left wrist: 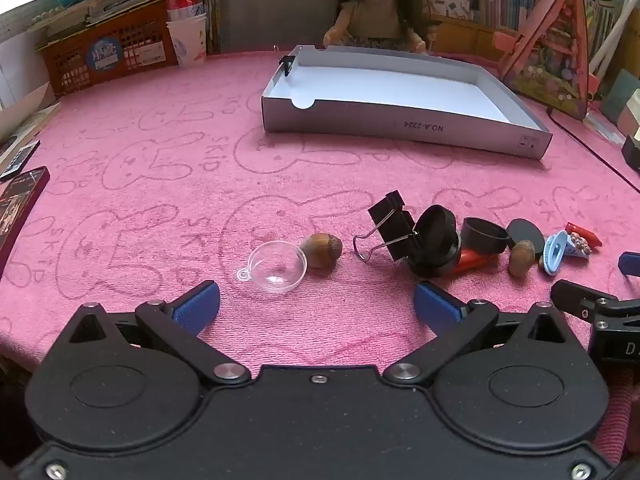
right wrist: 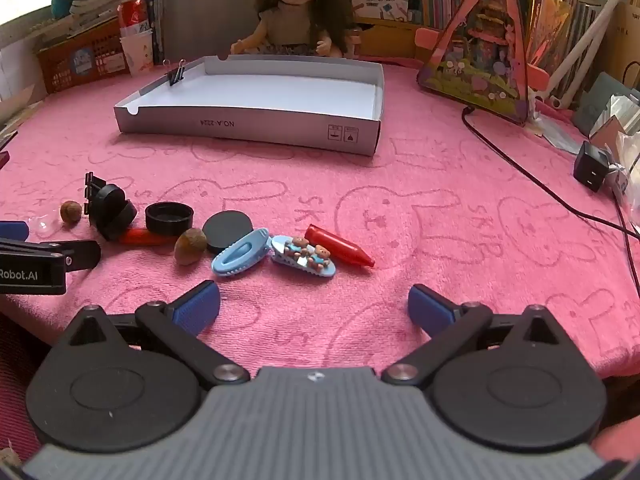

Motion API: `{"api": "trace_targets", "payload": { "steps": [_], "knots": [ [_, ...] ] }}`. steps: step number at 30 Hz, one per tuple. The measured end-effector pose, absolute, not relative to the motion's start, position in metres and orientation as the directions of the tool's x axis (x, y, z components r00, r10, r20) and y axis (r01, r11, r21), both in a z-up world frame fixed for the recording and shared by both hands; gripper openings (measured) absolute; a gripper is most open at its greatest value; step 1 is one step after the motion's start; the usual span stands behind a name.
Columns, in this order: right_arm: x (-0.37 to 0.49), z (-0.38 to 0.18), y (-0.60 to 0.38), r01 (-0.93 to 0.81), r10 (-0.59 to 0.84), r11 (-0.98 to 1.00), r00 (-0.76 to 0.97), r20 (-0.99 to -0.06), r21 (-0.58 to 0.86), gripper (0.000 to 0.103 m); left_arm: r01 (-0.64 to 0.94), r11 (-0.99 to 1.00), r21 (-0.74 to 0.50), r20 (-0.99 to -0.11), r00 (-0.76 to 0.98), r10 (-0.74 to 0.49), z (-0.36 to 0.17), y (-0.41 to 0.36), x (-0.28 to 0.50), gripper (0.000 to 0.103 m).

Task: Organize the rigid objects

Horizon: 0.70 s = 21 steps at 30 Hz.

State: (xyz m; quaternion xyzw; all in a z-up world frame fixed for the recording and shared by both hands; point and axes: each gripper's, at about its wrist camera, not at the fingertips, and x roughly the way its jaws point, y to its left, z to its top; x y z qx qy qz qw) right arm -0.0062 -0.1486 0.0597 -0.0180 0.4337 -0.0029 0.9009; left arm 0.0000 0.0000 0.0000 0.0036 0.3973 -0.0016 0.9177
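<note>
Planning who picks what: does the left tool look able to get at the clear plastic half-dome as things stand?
Probably yes. The left tool is open with nothing in it, and the clear half-dome lies just ahead of its fingertips on bare pink cloth. Only an acorn sits close beside it.

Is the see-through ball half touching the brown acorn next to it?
Cannot tell. In the left wrist view the clear half-ball overlaps the acorn, showing no gap or plain contact.
</note>
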Motion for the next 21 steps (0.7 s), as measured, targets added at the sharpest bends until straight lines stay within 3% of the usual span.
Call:
{"api": "trace_targets", "payload": {
  "steps": [21],
  "knots": [
    [-0.0020,0.0609,-0.1482,-0.004,-0.023,0.999,0.606,-0.795,-0.031,0.103,0.016,1.000,0.007,-0.762,0.648,-0.005,-0.0017,0.0001,0.0092,0.103]
  ]
}}
